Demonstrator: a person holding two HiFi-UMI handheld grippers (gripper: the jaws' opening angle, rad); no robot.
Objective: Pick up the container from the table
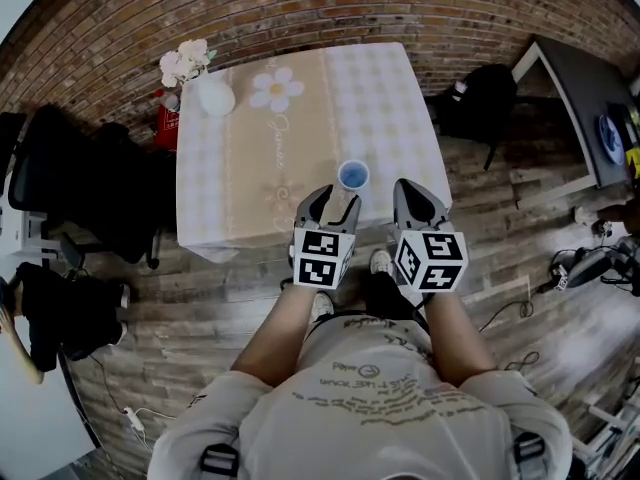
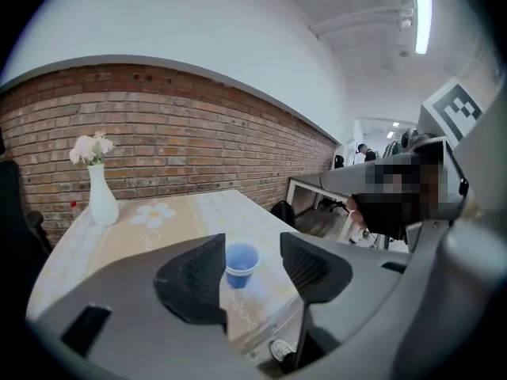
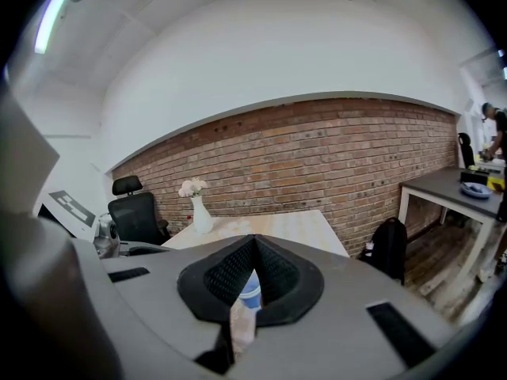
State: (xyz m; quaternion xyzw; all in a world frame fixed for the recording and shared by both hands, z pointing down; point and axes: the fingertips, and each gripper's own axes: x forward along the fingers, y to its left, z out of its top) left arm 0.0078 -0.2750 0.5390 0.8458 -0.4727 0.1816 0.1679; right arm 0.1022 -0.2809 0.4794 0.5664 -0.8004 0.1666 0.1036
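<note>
Container: small blue cup (image 1: 352, 175), tapered wall, wider at the open rim, standing upright.
Container position: on the table (image 1: 250, 168), close to its near edge and right of that edge's middle.
Container contents: the interior shows plain blue; what it holds cannot be told.
Table covering: beige tablecloth (image 1: 300, 138) with pale checked bands along both sides and a daisy print toward the far edge.
Second vessel: white vase (image 1: 213, 96) at the far left corner of the table, upright.
Vase contents: pale flowers (image 1: 185, 63), leaning out past the far left corner.
Left gripper (image 1: 335, 200): the jaws stand apart, over the near edge of the table. In the left gripper view the left gripper (image 2: 253, 242) frames the container (image 2: 241, 264) in the gap, but the cup sits ahead of the pads (image 2: 198, 279) and neither pad touches it. Nothing is held.
Right gripper (image 1: 410, 186): at the near edge of the table, to the right of the container and apart from it. In the right gripper view the right gripper (image 3: 253, 242) has its jaw tips pressed together and grips nothing. A strip of the container (image 3: 249, 291) shows beyond the slit below the tips.
Surroundings: black backpack (image 1: 480, 98) on the floor off the right edge of the table; black office chair (image 1: 50, 168) off the left edge.
</note>
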